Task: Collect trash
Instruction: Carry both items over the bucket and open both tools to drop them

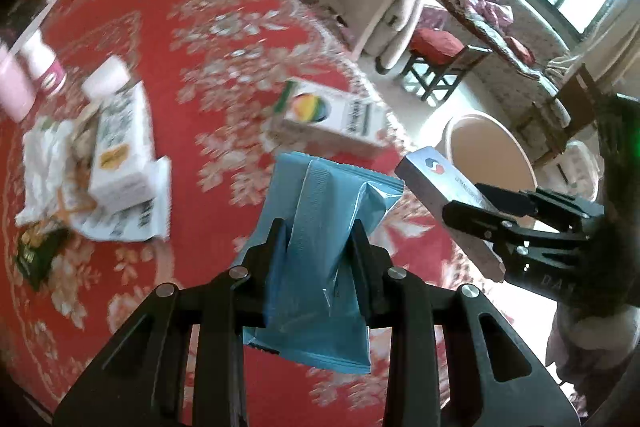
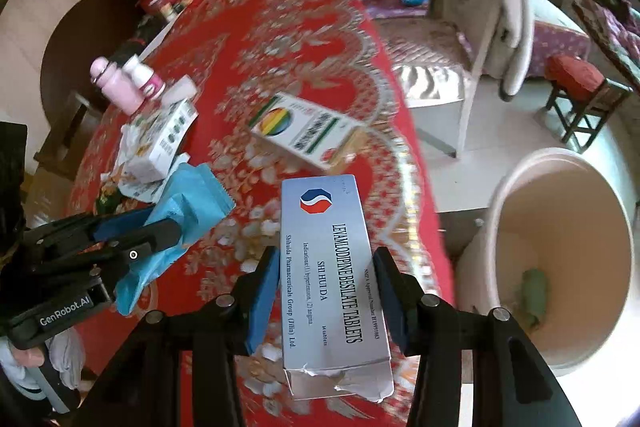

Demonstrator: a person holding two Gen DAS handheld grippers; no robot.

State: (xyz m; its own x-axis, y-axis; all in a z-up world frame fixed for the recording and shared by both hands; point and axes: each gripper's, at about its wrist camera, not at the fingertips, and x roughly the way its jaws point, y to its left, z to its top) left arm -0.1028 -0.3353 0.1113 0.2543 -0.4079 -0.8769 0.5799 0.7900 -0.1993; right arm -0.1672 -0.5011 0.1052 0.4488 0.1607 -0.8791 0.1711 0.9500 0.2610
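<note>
My left gripper [image 1: 320, 233] is shut on a blue plastic wrapper [image 1: 320, 267] and holds it above the red tablecloth [image 1: 180, 7]. It shows in the right wrist view [image 2: 168, 231] too, with the wrapper [image 2: 188, 203]. My right gripper [image 2: 326, 259] is shut on a silver tablet box [image 2: 332, 267], held over the table edge; the box also shows in the left wrist view [image 1: 448, 187], with the gripper [image 1: 472, 211]. A beige waste bin [image 2: 560, 247] stands on the floor to the right, with a green scrap [image 2: 532, 295] inside.
A rainbow-printed box [image 1: 328, 115] lies near the table edge. A white box [image 1: 120, 147], tissues and wrappers [image 1: 44, 155] lie left. Pink and white bottles [image 2: 120, 83] stand behind them. A chair with a coat [image 2: 480, 7] and a red stool [image 2: 576, 83] stand beyond the table.
</note>
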